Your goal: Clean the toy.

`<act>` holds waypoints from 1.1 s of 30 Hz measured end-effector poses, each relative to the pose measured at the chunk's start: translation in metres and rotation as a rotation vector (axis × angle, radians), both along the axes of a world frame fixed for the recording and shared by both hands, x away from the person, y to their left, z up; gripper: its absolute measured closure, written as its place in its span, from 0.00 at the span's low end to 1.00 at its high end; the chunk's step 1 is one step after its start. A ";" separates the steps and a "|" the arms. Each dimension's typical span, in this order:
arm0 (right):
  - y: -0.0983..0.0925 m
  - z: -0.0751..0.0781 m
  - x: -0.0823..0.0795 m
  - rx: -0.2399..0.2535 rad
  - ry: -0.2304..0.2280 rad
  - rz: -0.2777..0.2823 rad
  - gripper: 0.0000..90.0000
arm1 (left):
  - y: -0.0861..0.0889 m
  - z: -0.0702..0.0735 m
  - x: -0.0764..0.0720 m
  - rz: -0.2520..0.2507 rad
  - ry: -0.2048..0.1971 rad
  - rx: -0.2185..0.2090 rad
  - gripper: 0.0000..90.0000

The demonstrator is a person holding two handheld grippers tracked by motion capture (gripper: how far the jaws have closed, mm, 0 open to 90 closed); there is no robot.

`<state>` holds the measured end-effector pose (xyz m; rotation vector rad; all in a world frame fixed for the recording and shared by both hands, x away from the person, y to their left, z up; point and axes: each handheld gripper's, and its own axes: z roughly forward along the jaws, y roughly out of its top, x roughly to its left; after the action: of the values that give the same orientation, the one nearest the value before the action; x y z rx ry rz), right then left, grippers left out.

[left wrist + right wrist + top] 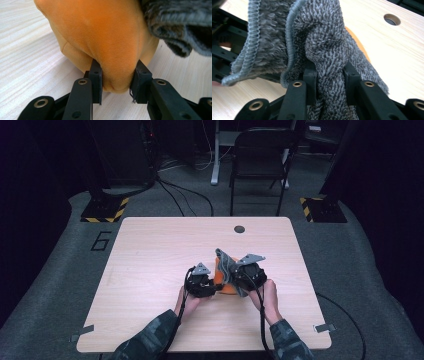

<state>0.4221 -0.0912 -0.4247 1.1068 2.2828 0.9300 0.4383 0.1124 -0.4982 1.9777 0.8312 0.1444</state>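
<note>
An orange cloth (105, 37) lies bunched on the wooden table (150, 260). My left gripper (116, 80) is shut on a fold of it at its near end; in the high view that gripper (214, 289) sits just left of the orange cloth (226, 289). A grey terry towel (324, 50) drapes over the orange cloth, and my right gripper (327, 77) is shut on a thick twisted bunch of it. From above, the right gripper (239, 279) stands close to the right of the left one, with the grey towel (225, 259) rising between them.
A round cable hole (239, 229) is in the table near its far edge. A black folding chair (260, 155) stands on the grey floor beyond the table. Both forearms in camouflage sleeves (150, 340) come in over the near edge.
</note>
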 end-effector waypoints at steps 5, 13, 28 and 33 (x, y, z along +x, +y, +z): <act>-0.008 -0.002 0.002 -0.021 0.004 -0.039 0.78 | 0.000 -0.001 0.000 0.008 0.010 -0.010 0.74; -0.032 -0.009 0.014 -0.038 0.045 -0.130 0.78 | 0.001 -0.002 0.001 0.004 0.017 -0.020 0.74; -0.062 -0.066 0.042 -0.083 0.209 -0.210 0.79 | 0.000 -0.001 0.000 0.001 -0.016 -0.002 0.74; -0.068 -0.055 0.040 -0.082 0.197 -0.215 0.79 | 0.000 -0.001 0.000 0.003 -0.012 -0.009 0.74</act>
<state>0.4625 -0.1591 -0.4800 1.4296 2.2728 0.6639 0.4385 0.1128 -0.4994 1.9652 0.8264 0.1540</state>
